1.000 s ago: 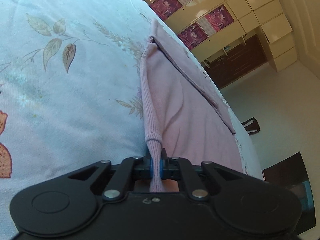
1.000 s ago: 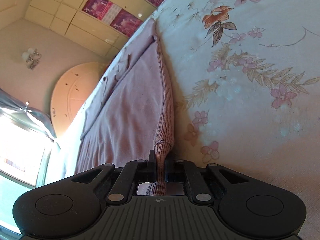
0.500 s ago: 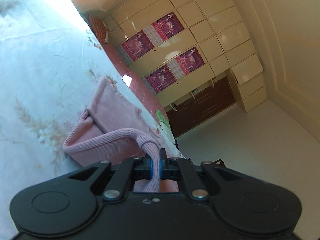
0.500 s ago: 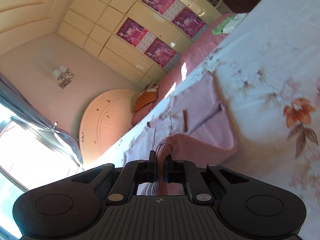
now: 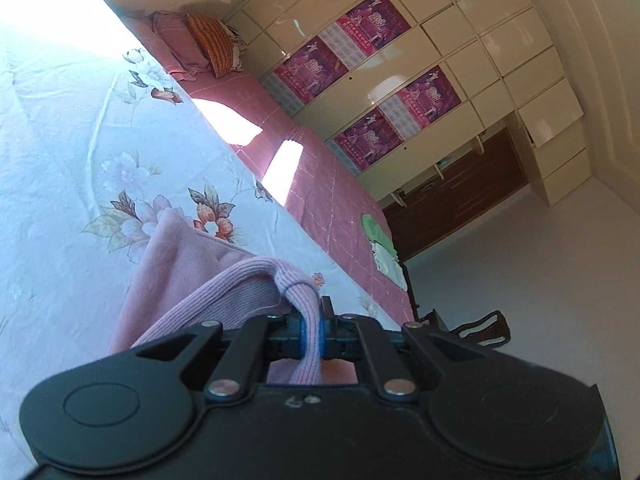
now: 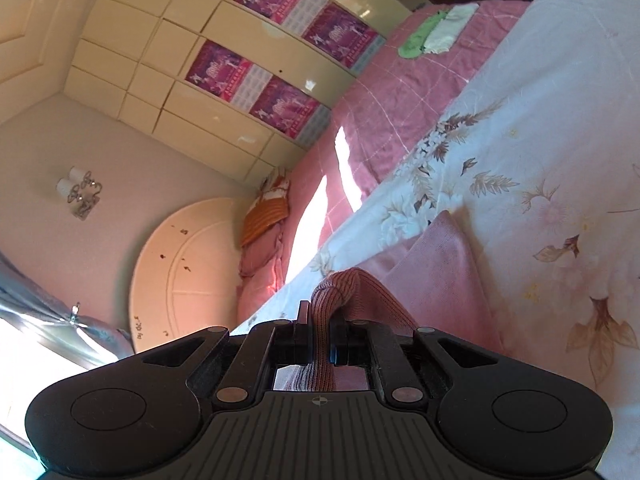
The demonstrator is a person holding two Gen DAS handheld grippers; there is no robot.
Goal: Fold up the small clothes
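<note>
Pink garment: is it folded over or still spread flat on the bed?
Folded over, mid-fold: the pink garment doubles back from the floral sheet, its ribbed hem lifted and pinched in both hand-held grippers.

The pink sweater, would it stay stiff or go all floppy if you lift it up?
Probably floppy: the pink sweater bends and sags where the left tool pinches its ribbed edge. It is likely light, since each pinch takes only a narrow strip. It is unlikely to slip, as the knit bunches between the pads.

Garment on the sheet near the bed's near edge; pillows at the head end; small cloths at the far foot-end corner; wardrobe beyond the bed.
</note>
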